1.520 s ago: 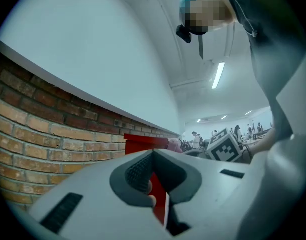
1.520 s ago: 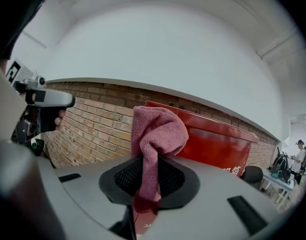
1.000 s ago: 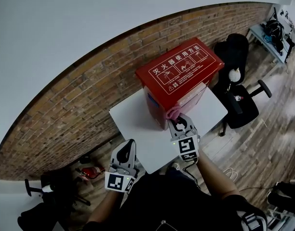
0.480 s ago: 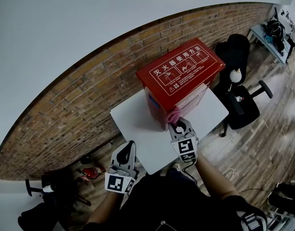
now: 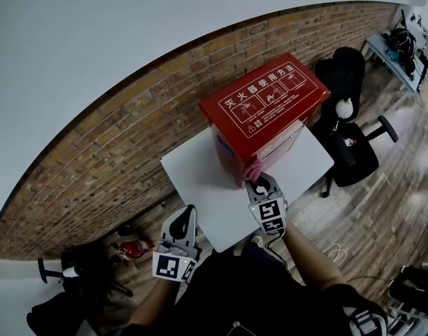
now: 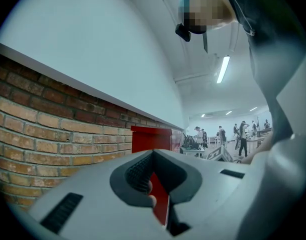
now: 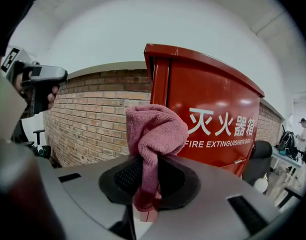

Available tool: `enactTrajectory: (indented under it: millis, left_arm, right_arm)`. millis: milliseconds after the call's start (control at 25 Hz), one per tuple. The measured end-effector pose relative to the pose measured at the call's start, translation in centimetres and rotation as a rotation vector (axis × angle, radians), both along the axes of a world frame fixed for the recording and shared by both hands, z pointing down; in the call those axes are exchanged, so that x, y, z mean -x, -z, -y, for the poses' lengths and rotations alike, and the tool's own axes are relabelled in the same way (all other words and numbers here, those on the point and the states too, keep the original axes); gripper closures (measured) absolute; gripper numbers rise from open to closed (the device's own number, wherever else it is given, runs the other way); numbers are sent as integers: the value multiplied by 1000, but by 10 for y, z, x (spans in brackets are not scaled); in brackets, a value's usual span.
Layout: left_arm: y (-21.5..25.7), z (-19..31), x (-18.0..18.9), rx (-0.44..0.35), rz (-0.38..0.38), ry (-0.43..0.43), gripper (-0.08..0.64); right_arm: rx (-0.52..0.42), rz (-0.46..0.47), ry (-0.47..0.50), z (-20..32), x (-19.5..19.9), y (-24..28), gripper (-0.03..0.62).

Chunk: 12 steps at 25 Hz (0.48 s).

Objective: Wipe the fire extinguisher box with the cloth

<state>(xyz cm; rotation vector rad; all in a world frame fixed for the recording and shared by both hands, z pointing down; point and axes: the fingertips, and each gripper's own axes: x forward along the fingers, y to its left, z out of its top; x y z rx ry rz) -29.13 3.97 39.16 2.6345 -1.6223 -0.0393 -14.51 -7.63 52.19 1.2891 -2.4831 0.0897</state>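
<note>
The red fire extinguisher box (image 5: 263, 107) stands on a small white table (image 5: 193, 177) against the brick wall. My right gripper (image 5: 260, 185) is shut on a pink cloth (image 5: 254, 170), and the cloth presses on the low front corner of the box. In the right gripper view the cloth (image 7: 154, 131) bulges up from the jaws, right in front of the box (image 7: 218, 119) and its white lettering. My left gripper (image 5: 181, 224) hangs off the table's near left edge, apart from the box, its jaws together and holding nothing. The left gripper view shows the box (image 6: 150, 139) far ahead.
Two black office chairs (image 5: 350, 152) stand right of the table. A brick wall (image 5: 123, 145) runs behind it. On the wooden floor at the left lie a small red object (image 5: 133, 247) and a dark chair base (image 5: 67, 278). Desks stand at the far right.
My right gripper has slid slightly down and left along the box's front corner, with the cloth still in it. The left gripper has stayed in place.
</note>
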Motion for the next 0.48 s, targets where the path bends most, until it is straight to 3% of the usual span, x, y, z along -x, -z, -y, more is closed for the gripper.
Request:
enactTrajectory:
  millis: [480]
  left_arm:
    - [-6, 0, 3, 20, 1, 23, 511]
  right_arm:
    - [65, -21, 11, 0, 1, -37, 522]
